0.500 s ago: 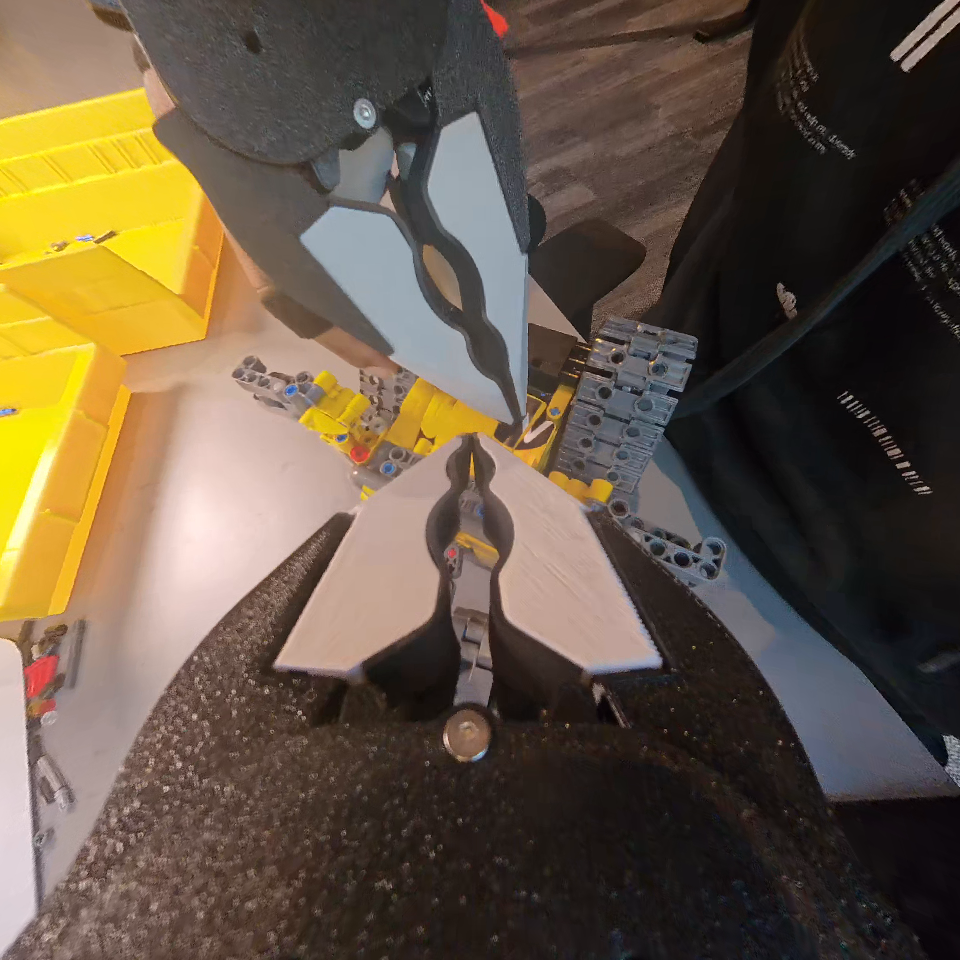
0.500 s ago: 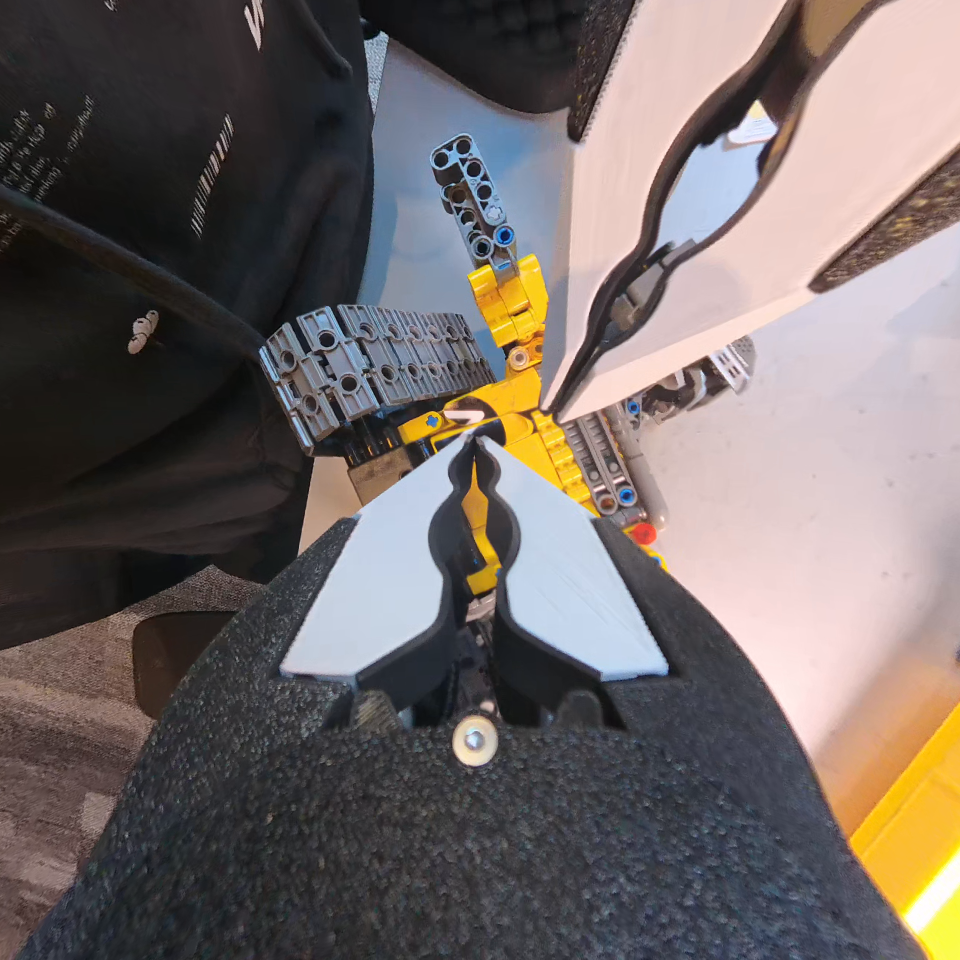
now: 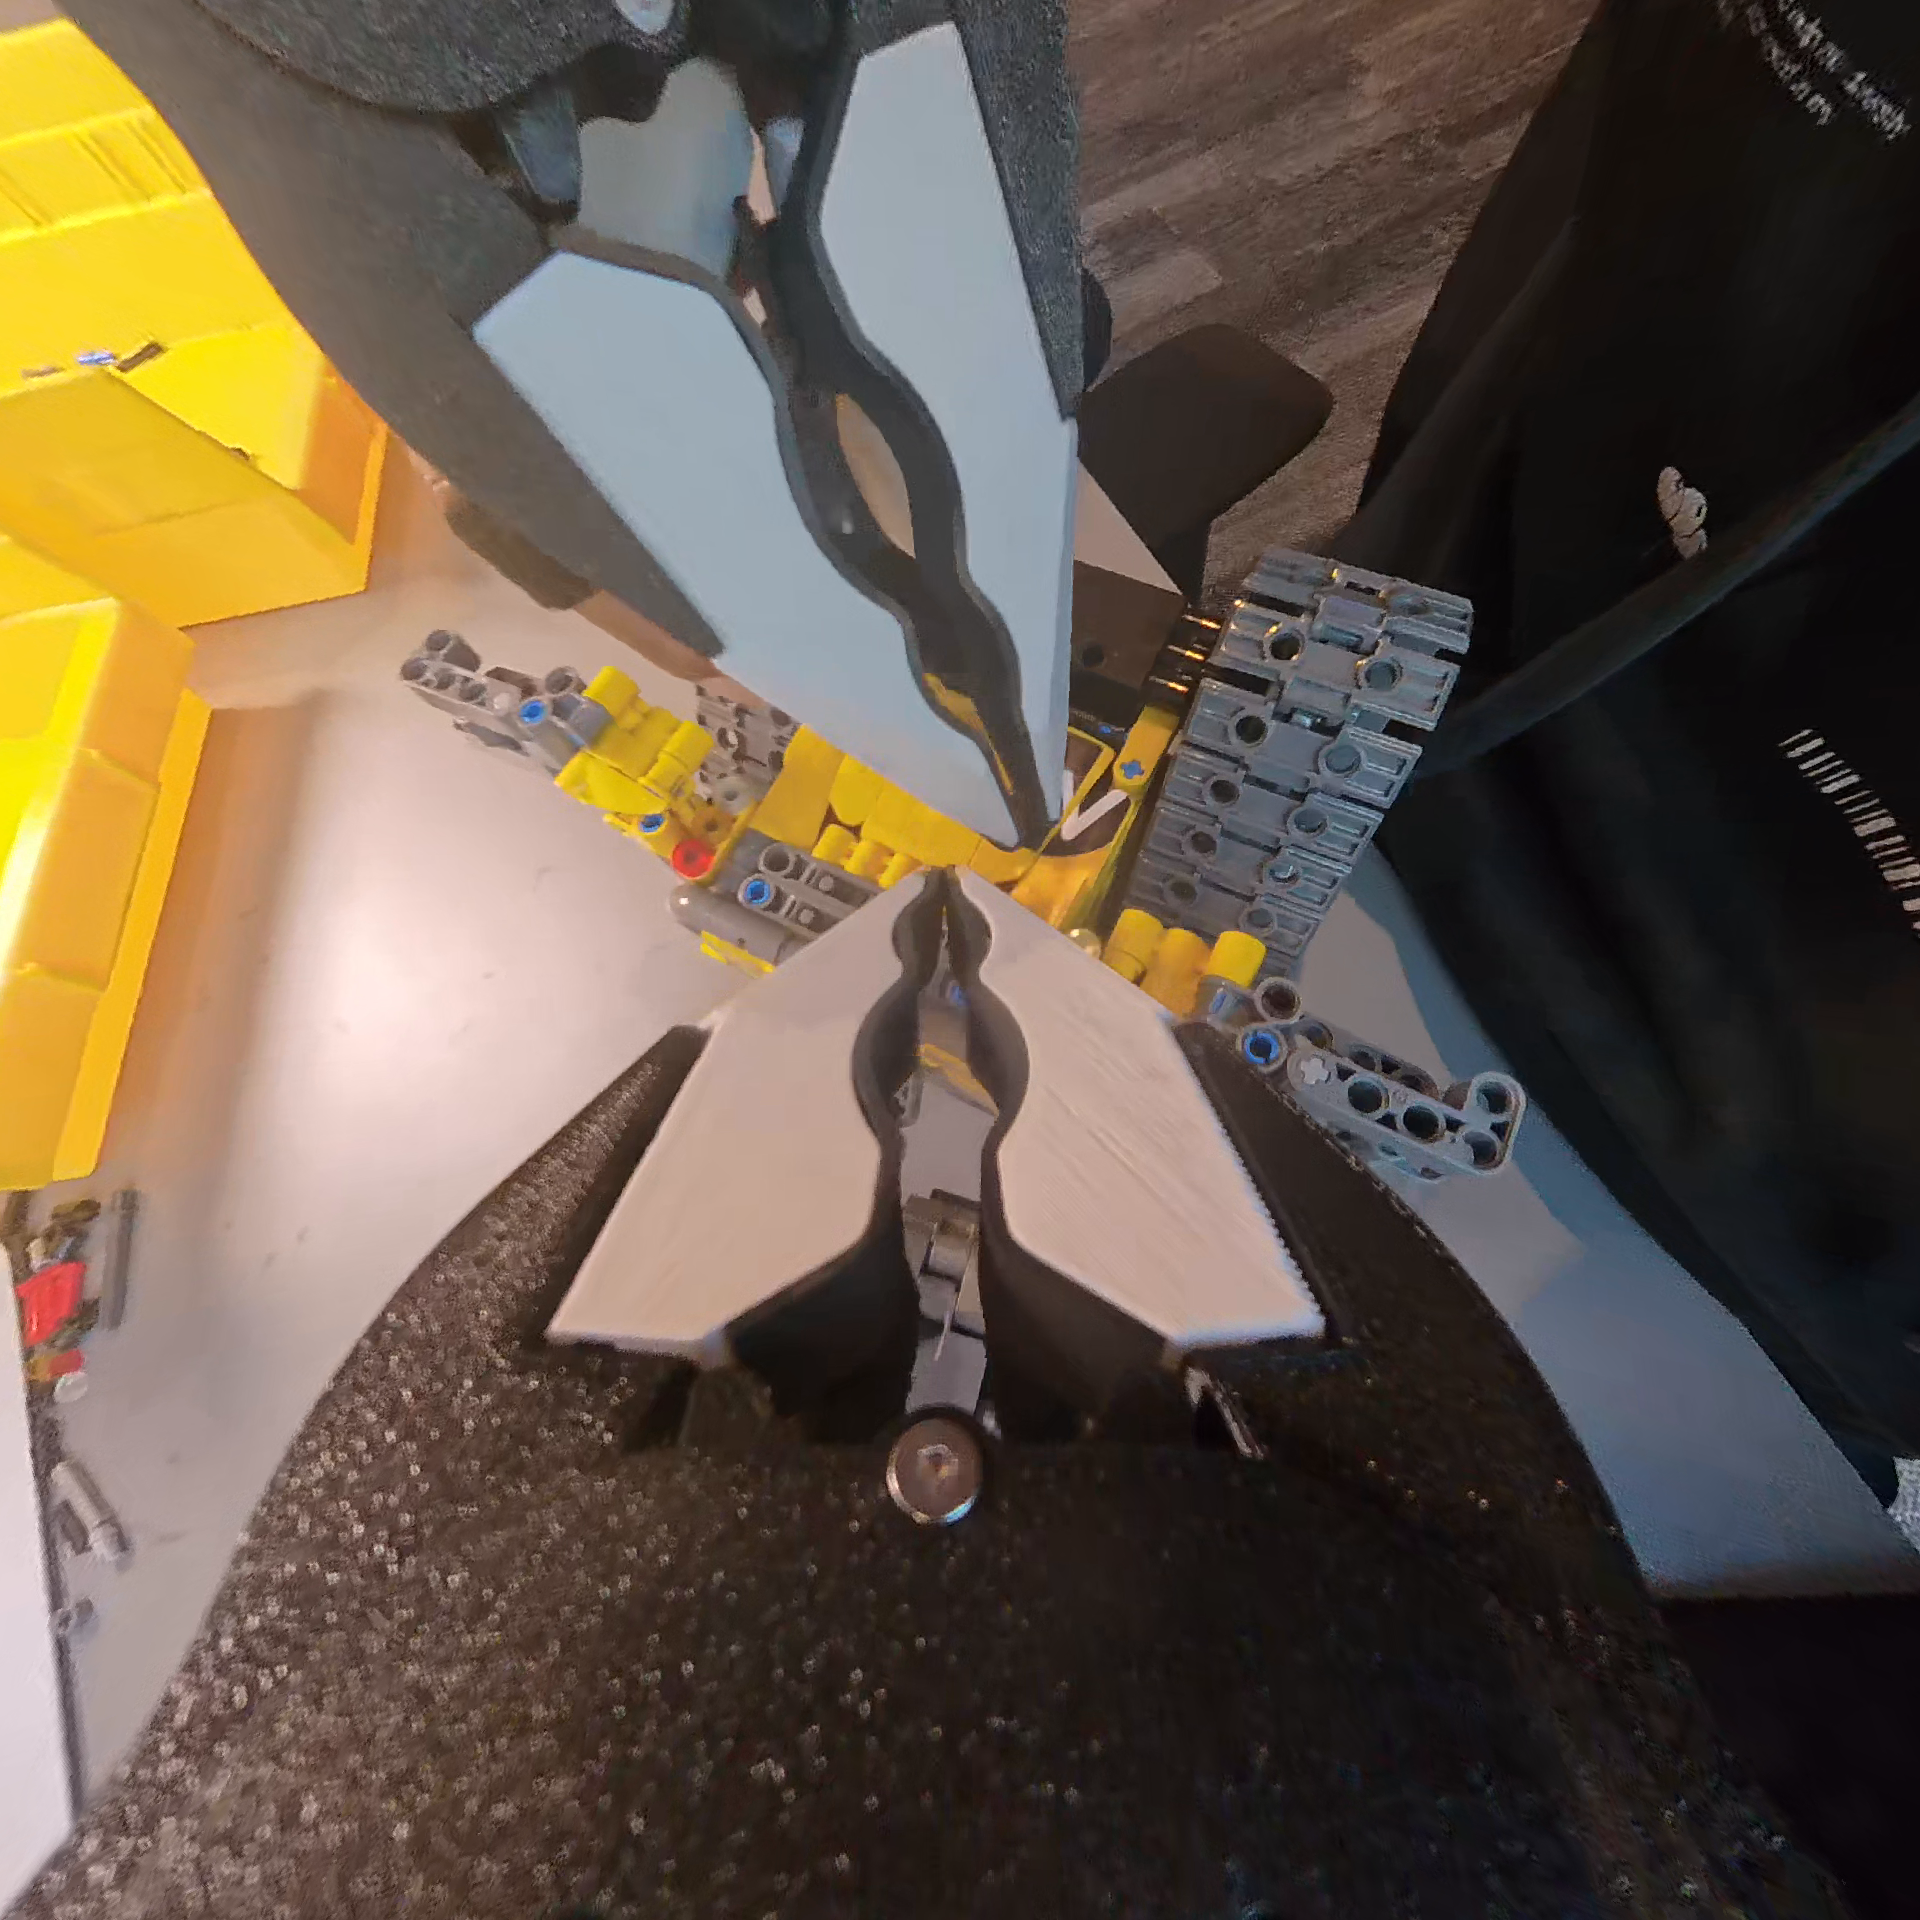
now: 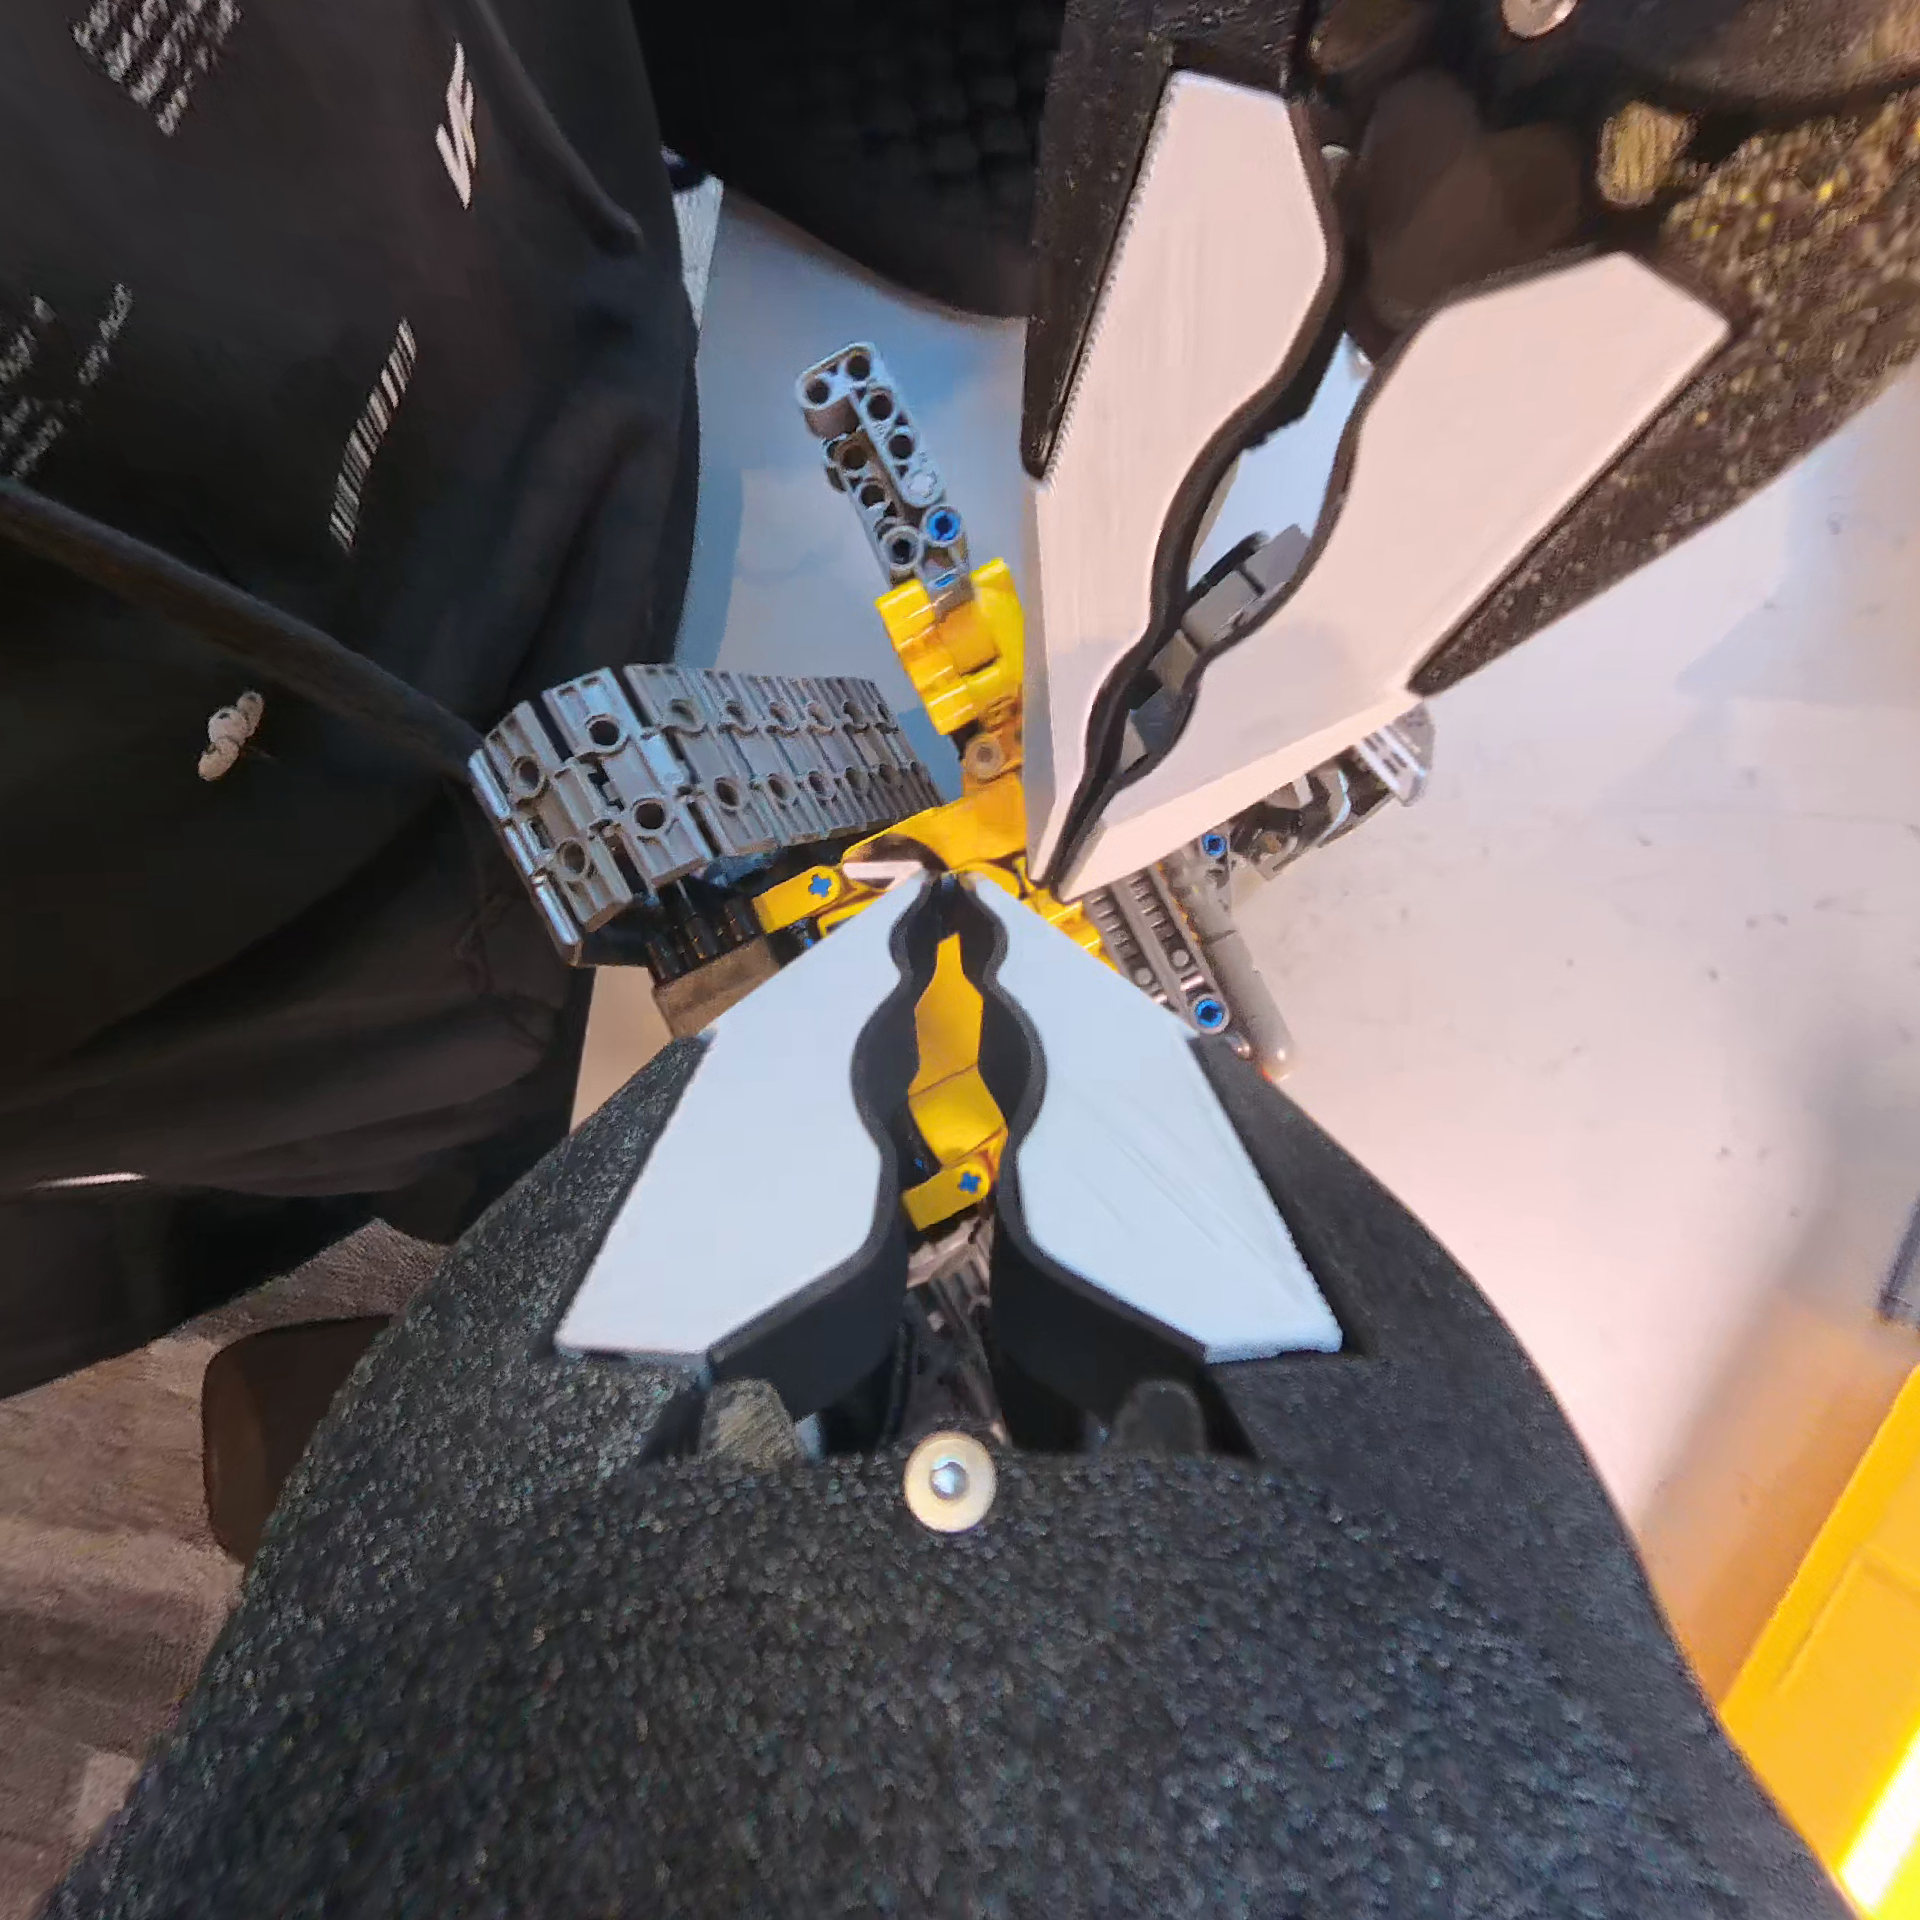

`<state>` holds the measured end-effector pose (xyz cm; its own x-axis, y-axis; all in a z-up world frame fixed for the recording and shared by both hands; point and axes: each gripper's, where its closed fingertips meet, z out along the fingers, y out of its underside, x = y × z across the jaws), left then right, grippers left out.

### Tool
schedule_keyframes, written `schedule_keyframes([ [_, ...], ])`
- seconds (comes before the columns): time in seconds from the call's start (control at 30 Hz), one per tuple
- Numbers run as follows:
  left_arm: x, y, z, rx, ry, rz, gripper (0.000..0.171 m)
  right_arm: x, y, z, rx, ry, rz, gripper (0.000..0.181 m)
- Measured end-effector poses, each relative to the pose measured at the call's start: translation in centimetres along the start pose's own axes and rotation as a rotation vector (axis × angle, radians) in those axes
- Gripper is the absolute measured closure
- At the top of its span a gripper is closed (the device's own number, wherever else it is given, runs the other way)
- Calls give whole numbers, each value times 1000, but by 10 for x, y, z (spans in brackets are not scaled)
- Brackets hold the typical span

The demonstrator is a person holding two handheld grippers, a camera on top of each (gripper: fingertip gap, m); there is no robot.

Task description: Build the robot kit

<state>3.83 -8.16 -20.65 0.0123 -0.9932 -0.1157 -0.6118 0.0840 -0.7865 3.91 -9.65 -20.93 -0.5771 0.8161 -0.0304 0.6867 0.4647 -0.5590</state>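
Both grippers have their jaws drawn together until only a thin slit shows between the tips, and both tips press onto the yellow middle of a brick-built model that lies on the grey table. The left gripper meets the right gripper almost tip to tip; whether either actually pinches a piece I cannot tell, as the tips hide the contact. In the right wrist view, yellow parts of the model show through the slit of the right gripper. A grey tracked belt stands at the table's near edge, right beside a person's black top. Open tabletop lies on the model's far side. Yellow bins sit beyond; their contents are too small to make out. Loose small parts lie near them.
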Motion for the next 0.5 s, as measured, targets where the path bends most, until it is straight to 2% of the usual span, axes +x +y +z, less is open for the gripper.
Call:
schedule_keyframes([
  [0.03, -1, 0, -3, 6, -11, -14, 171, 2, 0, 1, 3, -1, 8, 179],
  [0.2, 2, 16, -11, 2, -19, -108, 168, 7, -1, 4, 14, -23, 33, 179],
  [0.33, 3, 18, -12, 30, -10, -157, 166, 12, -2, 6, 8, -40, 72, 181],
  [0.5, 4, 17, -11, 44, 5, -166, 167, 19, -1, 5, -4, 17, 74, 181],
])
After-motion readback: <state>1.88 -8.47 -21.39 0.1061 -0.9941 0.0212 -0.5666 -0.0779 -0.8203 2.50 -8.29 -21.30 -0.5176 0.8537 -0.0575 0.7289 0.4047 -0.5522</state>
